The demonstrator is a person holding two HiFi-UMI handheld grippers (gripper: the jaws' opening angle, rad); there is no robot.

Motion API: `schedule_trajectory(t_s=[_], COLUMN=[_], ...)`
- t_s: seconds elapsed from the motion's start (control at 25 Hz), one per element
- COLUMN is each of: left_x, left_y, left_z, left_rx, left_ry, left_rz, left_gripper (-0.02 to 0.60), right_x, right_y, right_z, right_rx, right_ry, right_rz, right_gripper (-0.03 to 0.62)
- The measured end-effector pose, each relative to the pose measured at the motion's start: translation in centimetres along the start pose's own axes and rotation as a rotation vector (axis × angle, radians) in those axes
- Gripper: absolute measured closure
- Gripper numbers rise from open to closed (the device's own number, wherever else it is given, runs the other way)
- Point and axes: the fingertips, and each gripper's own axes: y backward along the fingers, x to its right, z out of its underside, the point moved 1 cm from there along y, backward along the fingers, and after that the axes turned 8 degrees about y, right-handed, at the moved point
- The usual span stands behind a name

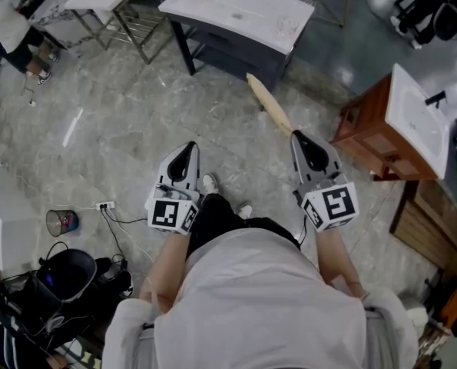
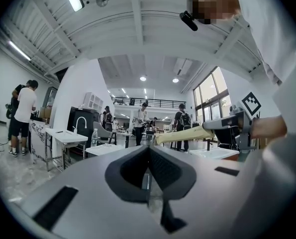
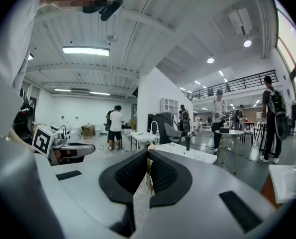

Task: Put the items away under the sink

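Right claw (image 1: 299, 135) tight on end of pale, perhaps wooden, stick (image 1: 270, 105)

Near end of the long tan item (image 1: 270, 104), buried within the right hand-held gripper (image 1: 296, 135)

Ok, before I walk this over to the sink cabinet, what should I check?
1. Right tool clamped on the long pale beige stick: ok.
2. Left tool shut, nothing in it: ok.
3. Stick aimed towards the dark sink cabinet with white top: ok.
4. Stick apart from the reddish wooden cabinet on the right: ok.
5. Door of the dark sink cabinet open for loading: cannot tell.
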Motion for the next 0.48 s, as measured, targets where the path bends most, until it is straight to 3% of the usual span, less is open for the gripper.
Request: schedule_trajectory(t_s=[0.28, 0.48], left_x=[-0.1, -2.6], left_y=[-3.0, -5.7], left_z=[-0.2, 0.0], left_rx=[0.017, 0.008], left_ry=[-0.007, -0.003], left_rz=[0.04, 0.059], left_gripper=[0.578, 0.578], right_x=[0.5, 1.2], right_y=[-1.9, -5.3], right_z=[0.2, 0.0], right_rx=[-0.009, -0.018], right_ry=[0.038, 0.04], right_rz=[-0.008, 0.003], right_gripper=[0.56, 0.56])
